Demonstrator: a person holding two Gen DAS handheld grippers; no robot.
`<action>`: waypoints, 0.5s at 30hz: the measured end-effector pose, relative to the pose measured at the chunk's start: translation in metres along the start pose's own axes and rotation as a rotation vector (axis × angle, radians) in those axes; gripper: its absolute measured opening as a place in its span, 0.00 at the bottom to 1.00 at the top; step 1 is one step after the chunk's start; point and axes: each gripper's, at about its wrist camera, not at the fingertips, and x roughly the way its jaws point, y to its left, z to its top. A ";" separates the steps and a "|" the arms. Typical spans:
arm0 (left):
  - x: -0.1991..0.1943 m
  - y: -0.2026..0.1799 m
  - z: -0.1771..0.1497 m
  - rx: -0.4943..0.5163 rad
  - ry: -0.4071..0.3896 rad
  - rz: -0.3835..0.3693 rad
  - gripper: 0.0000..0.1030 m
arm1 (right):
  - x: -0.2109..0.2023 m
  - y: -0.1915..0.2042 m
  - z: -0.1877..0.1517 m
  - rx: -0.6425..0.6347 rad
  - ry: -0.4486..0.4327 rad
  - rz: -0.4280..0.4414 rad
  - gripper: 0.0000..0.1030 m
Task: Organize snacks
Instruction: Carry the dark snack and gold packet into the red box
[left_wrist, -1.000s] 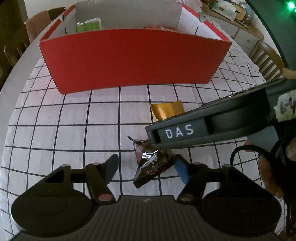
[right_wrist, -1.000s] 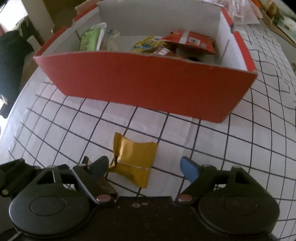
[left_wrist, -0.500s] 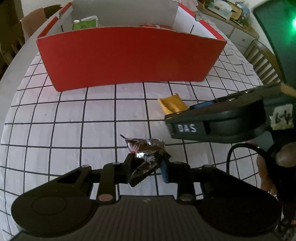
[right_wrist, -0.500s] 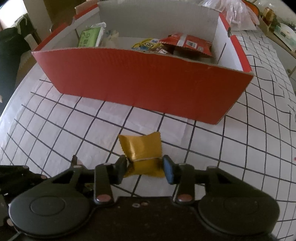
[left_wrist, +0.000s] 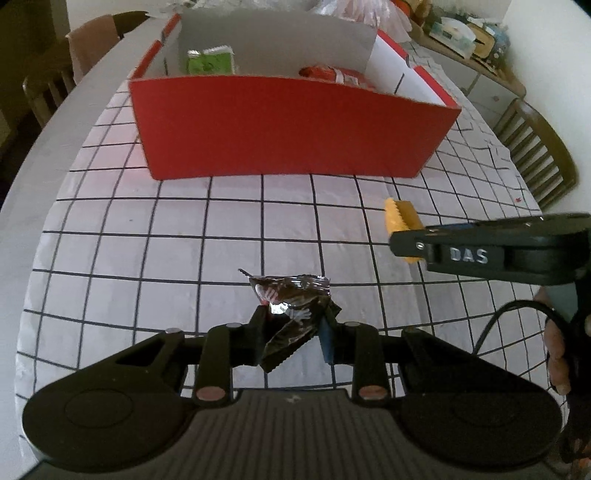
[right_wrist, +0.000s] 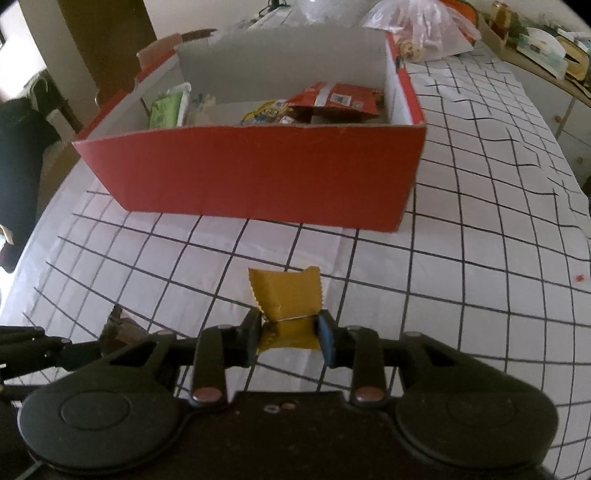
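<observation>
Left gripper (left_wrist: 293, 330) is pinched tight on the dark foil snack (left_wrist: 291, 314), its lower end tucked behind the fingers. Straight ahead, the red box (left_wrist: 291, 129) hides most of its contents behind the front wall. Right gripper (right_wrist: 290, 334) is clamped on the gold packet (right_wrist: 288, 301), bottom edge cut off from sight.

Cardboard box (right_wrist: 258, 177) sits on checked tablecloth (right_wrist: 461, 258), w/ snack packets (right_wrist: 332, 99) inside. Gold wrapper (right_wrist: 288, 306) lies before box; dark foil wrapper (left_wrist: 291, 306) to its left. Plastic bag (right_wrist: 424, 33) behind box; wooden chair (left_wrist: 535, 155) at right.
</observation>
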 end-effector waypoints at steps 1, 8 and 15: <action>-0.003 0.001 0.000 -0.005 -0.003 -0.002 0.27 | -0.002 0.000 -0.001 0.005 -0.005 0.001 0.30; -0.024 0.007 0.002 -0.027 -0.034 0.002 0.27 | -0.031 -0.002 -0.010 0.045 -0.053 0.026 0.30; -0.054 0.010 0.016 -0.030 -0.099 0.000 0.27 | -0.066 -0.001 -0.004 0.058 -0.133 0.056 0.30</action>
